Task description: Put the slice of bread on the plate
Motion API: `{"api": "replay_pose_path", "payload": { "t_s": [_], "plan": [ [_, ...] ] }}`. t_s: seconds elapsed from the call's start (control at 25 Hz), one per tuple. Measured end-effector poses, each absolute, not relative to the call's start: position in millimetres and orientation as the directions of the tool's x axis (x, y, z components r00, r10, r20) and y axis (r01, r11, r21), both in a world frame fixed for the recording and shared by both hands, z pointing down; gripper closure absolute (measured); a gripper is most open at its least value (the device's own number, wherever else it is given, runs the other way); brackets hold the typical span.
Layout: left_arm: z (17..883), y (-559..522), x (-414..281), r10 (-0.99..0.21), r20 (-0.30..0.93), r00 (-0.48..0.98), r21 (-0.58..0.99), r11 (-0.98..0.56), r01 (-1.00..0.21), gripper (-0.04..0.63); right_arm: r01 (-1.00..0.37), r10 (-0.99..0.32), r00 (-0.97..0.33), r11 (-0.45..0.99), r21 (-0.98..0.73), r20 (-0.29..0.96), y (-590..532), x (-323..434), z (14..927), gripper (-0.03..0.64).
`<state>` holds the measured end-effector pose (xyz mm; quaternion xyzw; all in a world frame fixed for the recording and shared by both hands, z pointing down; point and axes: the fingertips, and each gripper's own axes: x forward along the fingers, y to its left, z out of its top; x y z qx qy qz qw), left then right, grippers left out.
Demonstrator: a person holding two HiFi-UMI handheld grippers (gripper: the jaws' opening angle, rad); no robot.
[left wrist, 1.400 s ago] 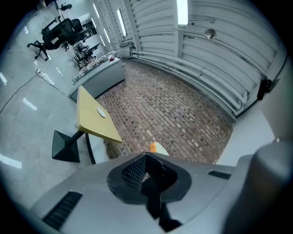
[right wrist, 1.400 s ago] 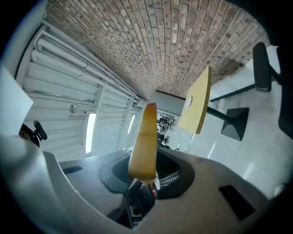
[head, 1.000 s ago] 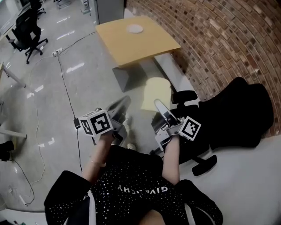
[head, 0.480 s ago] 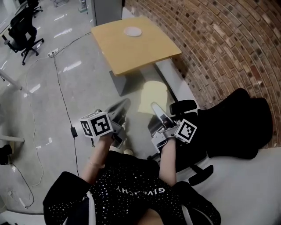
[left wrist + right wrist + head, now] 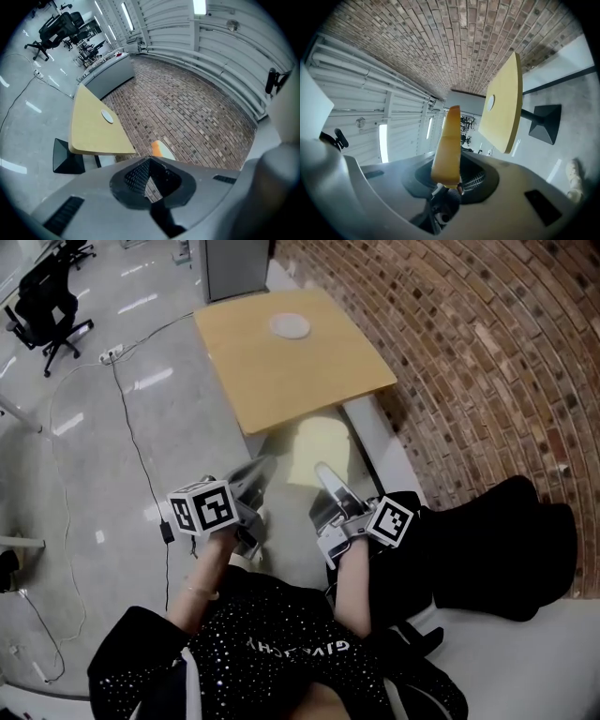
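A pale slice of bread (image 5: pixel 314 450) with a tan crust stands on edge in my right gripper (image 5: pixel 324 476), which is shut on its lower edge. In the right gripper view the bread (image 5: pixel 447 144) rises straight out of the jaws. The small white plate (image 5: pixel 289 326) lies on the yellow table (image 5: pixel 309 371) ahead, well beyond the bread. My left gripper (image 5: pixel 255 472) is alongside, shut with nothing in it. From the left gripper view the bread (image 5: pixel 160 149) shows over its closed jaws, with the plate (image 5: pixel 108 116) on the table (image 5: pixel 91 133) at the left.
A brick wall (image 5: pixel 469 352) runs along the right. A black office chair (image 5: pixel 497 521) stands close at my right side. A cable (image 5: pixel 141 446) trails across the glossy floor at the left, with another black chair (image 5: pixel 47 306) far off. The table rests on a dark base (image 5: pixel 546 123).
Both grippers and the held bread have moved forward toward the table, which now sits closer. The grip on the bread looks the same, and the black chair has dropped back.
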<state>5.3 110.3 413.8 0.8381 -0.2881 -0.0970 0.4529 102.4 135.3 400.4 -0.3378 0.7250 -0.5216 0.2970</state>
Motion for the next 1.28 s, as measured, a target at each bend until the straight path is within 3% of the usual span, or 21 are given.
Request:
{"api": "replay_pose_path", "payload": {
  "t_s": [0.8,1.28],
  "plan": [
    [408.7,-51.3,14.1,-0.532,0.097,0.841,0.836,-0.416,-0.359,0.584,-0.196,-0.815,-0.579,0.174,-0.965,-0.03,-22.8,105.2,395.1,0.522],
    [420.5,-86.4,6.3,-0.531,0.1,0.841,0.852,-0.391,-0.348,0.584,-0.198,-0.861,-0.509,0.129,-0.972,-0.01,-64.0,120.2,401.6,0.522]
  ]
}}
